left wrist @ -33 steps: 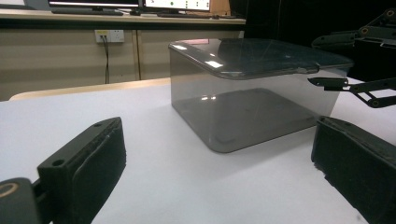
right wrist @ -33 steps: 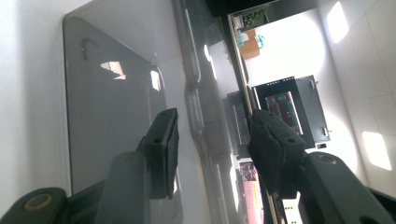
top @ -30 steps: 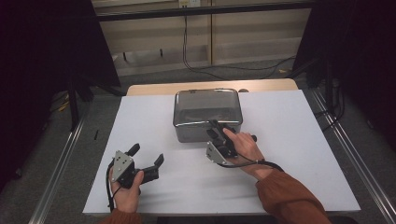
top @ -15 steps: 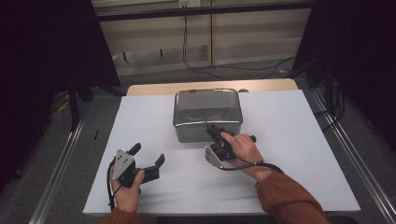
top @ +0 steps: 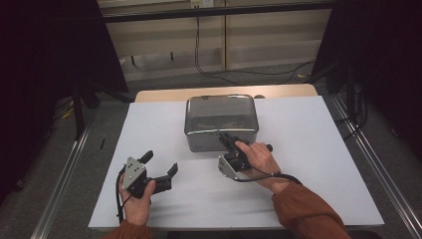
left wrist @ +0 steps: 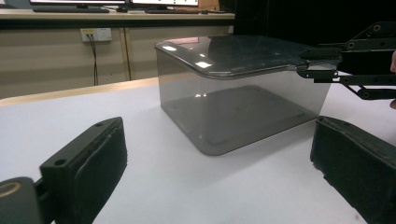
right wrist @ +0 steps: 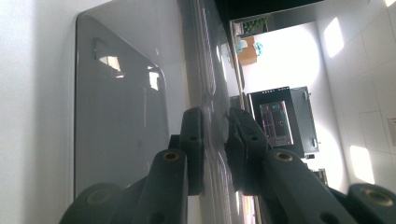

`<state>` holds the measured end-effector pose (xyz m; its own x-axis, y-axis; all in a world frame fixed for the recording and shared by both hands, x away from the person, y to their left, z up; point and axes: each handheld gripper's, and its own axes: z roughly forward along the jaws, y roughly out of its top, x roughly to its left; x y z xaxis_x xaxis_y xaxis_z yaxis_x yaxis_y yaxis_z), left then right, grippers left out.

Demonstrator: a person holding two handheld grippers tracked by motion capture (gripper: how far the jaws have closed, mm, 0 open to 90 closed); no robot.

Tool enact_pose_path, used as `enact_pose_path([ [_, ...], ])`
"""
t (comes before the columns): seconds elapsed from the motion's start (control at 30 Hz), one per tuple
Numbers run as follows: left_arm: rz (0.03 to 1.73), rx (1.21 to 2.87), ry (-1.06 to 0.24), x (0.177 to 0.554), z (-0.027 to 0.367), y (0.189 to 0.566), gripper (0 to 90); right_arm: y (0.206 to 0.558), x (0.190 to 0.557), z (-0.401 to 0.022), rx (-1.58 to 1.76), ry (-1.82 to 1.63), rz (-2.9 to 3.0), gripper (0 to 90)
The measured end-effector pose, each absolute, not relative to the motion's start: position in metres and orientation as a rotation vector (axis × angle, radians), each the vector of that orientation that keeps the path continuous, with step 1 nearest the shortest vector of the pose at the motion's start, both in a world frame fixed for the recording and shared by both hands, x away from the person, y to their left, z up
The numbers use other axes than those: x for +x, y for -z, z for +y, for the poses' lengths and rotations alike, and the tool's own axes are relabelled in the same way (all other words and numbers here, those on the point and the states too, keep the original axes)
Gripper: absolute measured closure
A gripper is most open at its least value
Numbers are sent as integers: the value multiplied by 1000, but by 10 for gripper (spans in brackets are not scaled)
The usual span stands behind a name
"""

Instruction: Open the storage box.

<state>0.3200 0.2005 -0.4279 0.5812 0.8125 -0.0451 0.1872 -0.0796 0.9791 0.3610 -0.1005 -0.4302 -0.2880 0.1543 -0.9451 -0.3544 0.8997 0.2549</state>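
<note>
Right gripper (top: 225, 138) has closed on the smoky translucent lid (top: 220, 111).

A smoky clear lidded box (top: 221, 122) stands mid-counter (top: 318, 149), the only obstacle on the white surface. Open room lies to its left, right and in front. The right tongs (top: 225, 138) occupy the box's near edge, clamped on its lid rim. The left tongs (top: 160, 165) sit well apart, jaws wide.
</note>
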Motion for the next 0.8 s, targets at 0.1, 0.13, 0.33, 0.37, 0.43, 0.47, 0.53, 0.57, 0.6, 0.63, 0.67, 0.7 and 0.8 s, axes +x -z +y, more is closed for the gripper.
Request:
enact_pose_path([
  [0.1, 860, 1606, -637, 323, 199, 428, 45, 430, 361, -101, -149, -502, 1801, 769],
  [0.13, 860, 1606, -637, 323, 199, 428, 49, 430, 361, -101, -149, -502, 1801, 769],
  [0.33, 869, 1611, -628, 328, 199, 428, 55, 429, 361, -101, -156, -510, 1805, 777],
  [0.37, 869, 1618, -630, 329, 199, 428, 55, 429, 360, -101, -162, -515, 1808, 784],
  [0.43, 855, 1614, -625, 331, 198, 426, 55, 428, 360, -101, -166, -514, 1810, 785],
  [0.47, 855, 1614, -625, 331, 198, 426, 55, 428, 360, -101, -164, -513, 1811, 785],
  [0.53, 848, 1600, -609, 333, 196, 424, 54, 428, 360, -101, -163, -517, 1812, 787],
  [0.57, 848, 1600, -609, 333, 196, 424, 52, 428, 360, -101, -165, -516, 1811, 788],
  [0.6, 843, 1606, -609, 334, 197, 424, 52, 428, 360, -101, -165, -516, 1811, 788],
  [0.63, 831, 1612, -604, 335, 197, 423, 51, 427, 360, -101, -169, -514, 1807, 794],
  [0.67, 831, 1612, -604, 335, 197, 423, 50, 426, 360, -101, -170, -516, 1802, 795],
  [0.7, 838, 1610, -604, 336, 197, 423, 49, 426, 360, -101, -169, -514, 1797, 795],
  [0.8, 843, 1609, -591, 338, 196, 423, 49, 425, 361, -101, -171, -521, 1794, 796],
])
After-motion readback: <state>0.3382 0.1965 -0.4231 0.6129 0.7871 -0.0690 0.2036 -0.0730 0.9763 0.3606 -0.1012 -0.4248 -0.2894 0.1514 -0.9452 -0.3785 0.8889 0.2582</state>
